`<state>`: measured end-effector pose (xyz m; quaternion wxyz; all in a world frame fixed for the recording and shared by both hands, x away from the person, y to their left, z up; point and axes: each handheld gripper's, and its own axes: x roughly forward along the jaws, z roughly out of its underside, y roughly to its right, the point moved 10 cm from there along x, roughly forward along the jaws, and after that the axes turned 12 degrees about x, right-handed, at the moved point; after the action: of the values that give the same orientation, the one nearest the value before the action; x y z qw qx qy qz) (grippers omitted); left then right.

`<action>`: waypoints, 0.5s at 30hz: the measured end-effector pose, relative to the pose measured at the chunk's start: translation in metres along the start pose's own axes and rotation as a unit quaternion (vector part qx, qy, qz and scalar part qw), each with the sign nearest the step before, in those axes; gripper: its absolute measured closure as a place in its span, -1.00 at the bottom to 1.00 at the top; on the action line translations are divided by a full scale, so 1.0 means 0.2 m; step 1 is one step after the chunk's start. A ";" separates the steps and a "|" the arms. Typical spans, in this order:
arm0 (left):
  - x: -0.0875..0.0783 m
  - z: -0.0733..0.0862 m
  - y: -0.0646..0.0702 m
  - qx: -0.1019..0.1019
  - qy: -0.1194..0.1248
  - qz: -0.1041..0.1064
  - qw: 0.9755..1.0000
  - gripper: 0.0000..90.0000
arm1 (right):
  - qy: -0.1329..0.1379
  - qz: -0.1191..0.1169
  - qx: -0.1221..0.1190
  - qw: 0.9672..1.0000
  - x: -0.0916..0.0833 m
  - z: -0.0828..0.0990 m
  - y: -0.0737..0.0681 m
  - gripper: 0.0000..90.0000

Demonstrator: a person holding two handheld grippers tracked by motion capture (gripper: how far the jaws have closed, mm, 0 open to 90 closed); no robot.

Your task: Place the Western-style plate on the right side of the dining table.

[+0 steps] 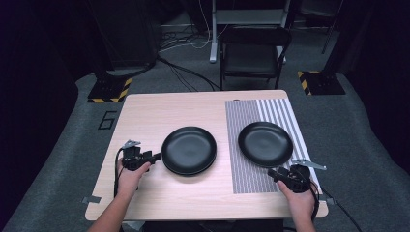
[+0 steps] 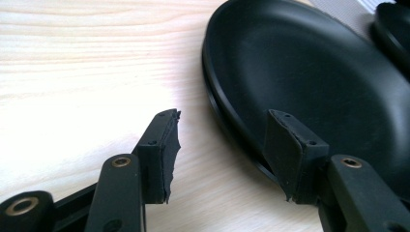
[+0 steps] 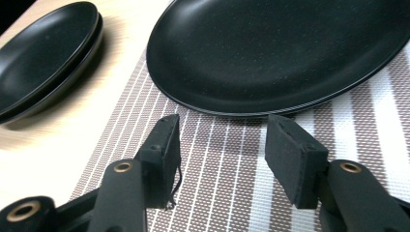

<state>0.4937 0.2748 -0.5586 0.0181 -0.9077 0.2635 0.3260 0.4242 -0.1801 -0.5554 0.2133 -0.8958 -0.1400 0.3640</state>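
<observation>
- On the pale wood desk [image 1: 159, 111], a striped mat [image 1: 251, 174] covers the right part; a chair [image 1: 254, 53] stands behind on grey floor.
- Stack [image 1: 189, 150]: lower plate's rim barely shows.
- Left tongs [image 1: 155, 156], released, straddle the stack's left rim.
- Right tongs [image 1: 271, 173], released, sit just short of the mat's plate [image 1: 265, 143].

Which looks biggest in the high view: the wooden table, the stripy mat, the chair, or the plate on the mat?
1. wooden table
2. stripy mat
3. chair, though it stands farther back, so it may only look smaller than the mat
4. plate on the mat
</observation>
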 end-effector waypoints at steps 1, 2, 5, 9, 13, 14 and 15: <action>0.00 0.00 -0.01 0.004 0.001 -0.006 1.000 0.03 | 0.000 -0.002 0.003 1.000 0.01 0.00 0.00 0.04; 0.00 0.00 -0.01 0.004 0.001 -0.006 1.000 0.02 | 0.000 -0.002 0.003 1.000 0.01 0.00 0.00 0.04; -0.02 0.01 -0.05 0.023 -0.005 -0.021 1.000 0.02 | -0.005 -0.001 -0.004 1.000 0.01 0.01 -0.01 0.04; -0.02 0.03 -0.12 0.018 -0.006 -0.033 0.999 -0.01 | -0.005 0.012 -0.015 1.000 0.00 0.02 0.01 0.04; -0.03 0.04 -0.18 0.019 -0.013 -0.044 0.999 -0.01 | 0.006 0.023 -0.016 1.000 -0.02 0.00 0.05 0.03; -0.03 0.04 -0.19 0.017 -0.014 -0.046 0.999 -0.01 | 0.015 0.036 -0.012 0.999 -0.04 -0.01 0.08 0.02; -0.03 0.04 -0.20 0.017 -0.012 -0.049 0.999 -0.01 | 0.015 0.036 -0.012 0.999 -0.04 -0.01 0.08 0.02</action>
<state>0.5054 0.3126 -0.5667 0.0525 -0.9154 0.2235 0.3307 0.4213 -0.1981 -0.5574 0.1915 -0.9079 -0.1084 0.3569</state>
